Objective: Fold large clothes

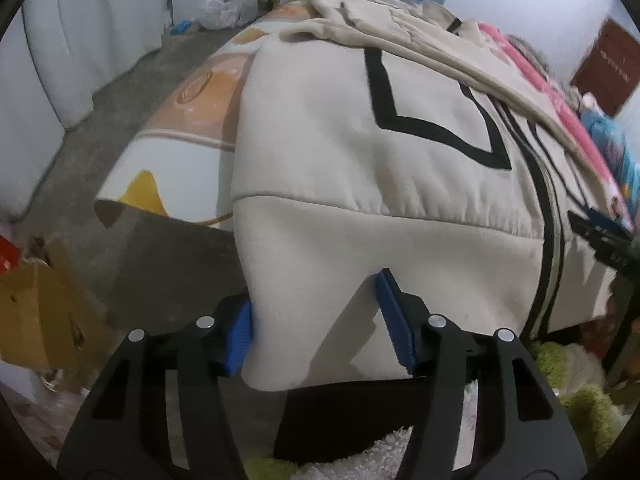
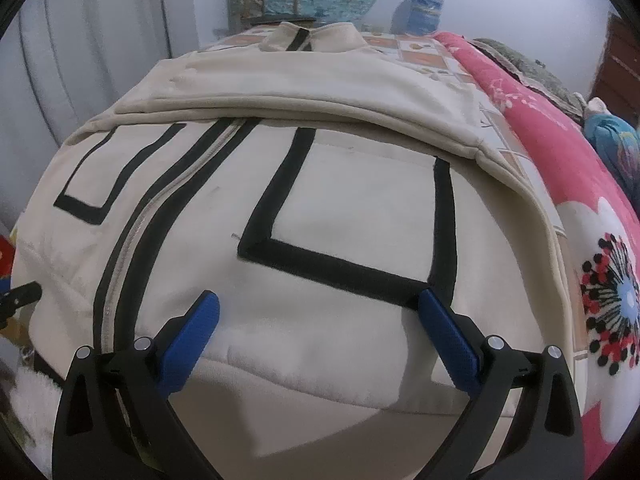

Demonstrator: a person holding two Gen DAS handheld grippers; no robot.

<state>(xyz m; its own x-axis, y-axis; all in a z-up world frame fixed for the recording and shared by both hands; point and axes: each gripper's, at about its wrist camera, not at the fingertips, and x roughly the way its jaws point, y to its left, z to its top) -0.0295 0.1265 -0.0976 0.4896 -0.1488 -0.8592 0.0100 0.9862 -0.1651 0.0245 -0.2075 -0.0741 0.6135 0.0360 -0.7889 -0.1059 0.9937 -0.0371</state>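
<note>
- While the cream jacket (image 2: 352, 208) lies spread front-up across the bed (image 1: 176, 168), its long axis runs from the hem at the near edge, hanging over that edge, to the collar (image 2: 316, 38) at the far edge; a sleeve (image 2: 304, 100) is already laid crosswise over the chest.
- Along that hem both tools wait: the zip (image 2: 132, 248) divides the front, the left corner falling to the left hand, the pocket side to the right.
- At the near left corner of the bed, the left gripper (image 1: 316, 320) has the hem corner (image 1: 304, 312) between its blue pads, jaws about half wide; whether they already pinch the cloth I cannot tell.
- Over the near edge right of the zip, the right gripper (image 2: 320, 332) stands wide, empty, straddling the hem band (image 2: 312, 360) just below the black pocket outline (image 2: 340, 268).
- Judging from this, the fold must carry the hem away toward the collar; the left hand is nearer a hold.
</note>
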